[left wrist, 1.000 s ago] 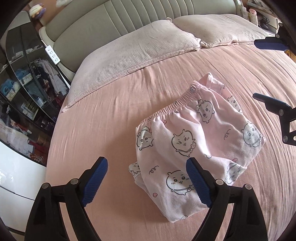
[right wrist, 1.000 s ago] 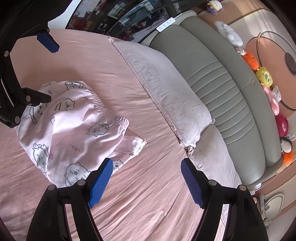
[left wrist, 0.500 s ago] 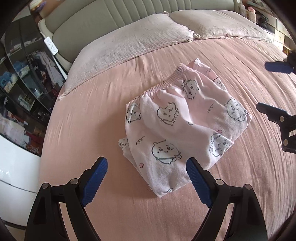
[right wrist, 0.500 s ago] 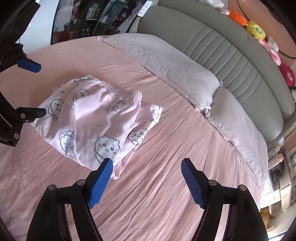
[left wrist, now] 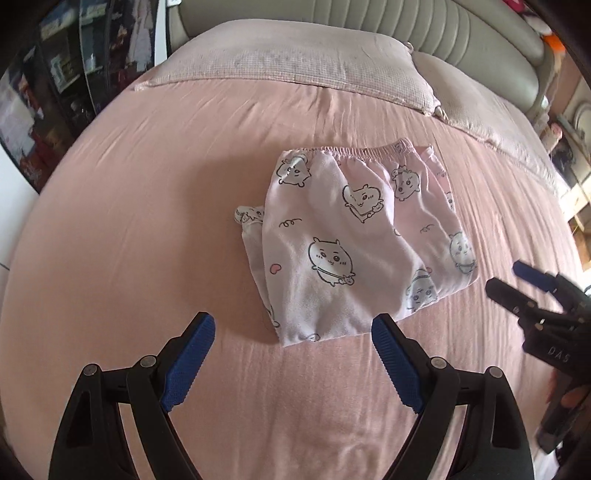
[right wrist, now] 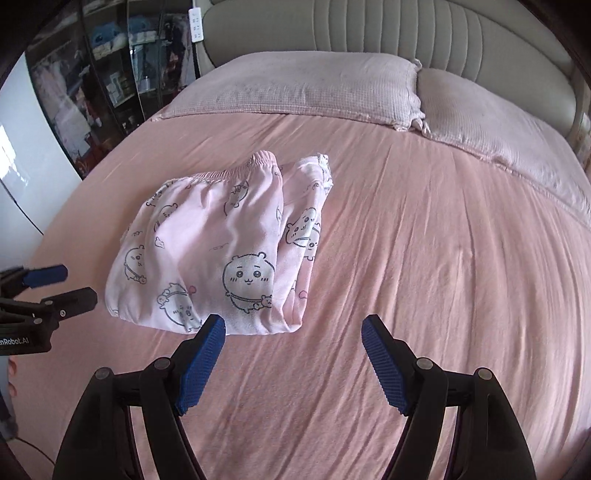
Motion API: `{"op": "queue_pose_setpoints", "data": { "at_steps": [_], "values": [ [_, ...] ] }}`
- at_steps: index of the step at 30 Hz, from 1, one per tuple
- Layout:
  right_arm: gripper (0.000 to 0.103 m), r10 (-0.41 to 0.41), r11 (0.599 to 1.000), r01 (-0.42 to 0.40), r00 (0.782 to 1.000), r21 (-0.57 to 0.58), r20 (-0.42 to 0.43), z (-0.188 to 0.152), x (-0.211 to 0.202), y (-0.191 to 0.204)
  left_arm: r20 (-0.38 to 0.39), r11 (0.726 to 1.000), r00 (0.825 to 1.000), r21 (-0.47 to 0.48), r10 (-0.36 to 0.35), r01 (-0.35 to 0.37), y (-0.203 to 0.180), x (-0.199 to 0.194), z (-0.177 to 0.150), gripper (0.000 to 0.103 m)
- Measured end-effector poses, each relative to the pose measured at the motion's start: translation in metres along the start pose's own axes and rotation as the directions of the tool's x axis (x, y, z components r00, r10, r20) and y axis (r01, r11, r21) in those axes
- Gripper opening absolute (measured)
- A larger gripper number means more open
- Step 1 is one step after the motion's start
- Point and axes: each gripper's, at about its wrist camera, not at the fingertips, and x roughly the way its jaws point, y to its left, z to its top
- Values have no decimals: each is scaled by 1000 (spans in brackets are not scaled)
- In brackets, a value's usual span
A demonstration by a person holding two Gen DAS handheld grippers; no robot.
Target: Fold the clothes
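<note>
A: Lying folded on the pink-sheeted bed (left wrist: 147,229) is the pale pink cotton pyjama bottoms printed with cartoon animals (left wrist: 354,243), waistband toward the two grey-pink waffle pillows (right wrist: 306,88).

B: And the tongs?

A: Left tongs (left wrist: 291,360) and right tongs (right wrist: 293,360) both gape wide, empty, above the sheet near the garment's near edge.

Pink-sheeted bed (right wrist: 424,229), two pillows (right wrist: 314,88), padded grey headboard (right wrist: 424,33), glass-fronted shelves (right wrist: 110,66), daylight
</note>
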Motion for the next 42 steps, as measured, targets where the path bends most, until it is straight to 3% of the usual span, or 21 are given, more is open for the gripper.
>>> {"op": "queue_pose_setpoints", "data": {
  "at_steps": [4,9,18,20,23,25,27,30,34,37,40,42],
  "values": [
    [76,85,985,-81,996,153,-20,-8,5,-9,-16,987,996,-139,-89,86,7,3,-11,87],
    [76,165,946,-150,986,287,-30,-17,13,-13,-21,968,992,-223,-127,119,4,8,-22,87],
    [76,338,864,-284,939,416,-59,-27,32,-18,6,911,972,-347,-237,224,15,13,-33,87],
    [76,369,834,-306,928,459,-51,-30,37,-20,23,884,962,-390,-271,258,18,15,-35,87],
    [76,428,757,-356,904,547,-3,-35,43,-26,59,811,937,-485,-344,328,25,19,-40,88],
    [76,446,719,-367,895,590,14,-36,50,-30,74,761,918,-535,-391,367,25,26,-40,94],
    [76,460,683,-373,888,628,27,-37,56,-34,71,736,900,-550,-430,395,23,32,-40,95],
    [76,476,639,-381,878,668,45,-38,65,-38,66,754,902,-524,-427,395,17,33,-38,95],
    [76,497,596,-408,864,692,81,-42,70,-41,77,740,888,-523,-453,423,15,38,-33,95],
    [77,514,609,-429,854,667,80,-38,76,-36,63,740,885,-522,-462,424,14,44,-31,95],
    [79,520,612,-440,850,657,86,-37,77,-37,59,710,873,-556,-484,432,15,52,-32,96],
    [85,531,591,-454,841,667,102,-37,78,-38,67,693,867,-573,-494,439,15,55,-33,96]
  ]
}}
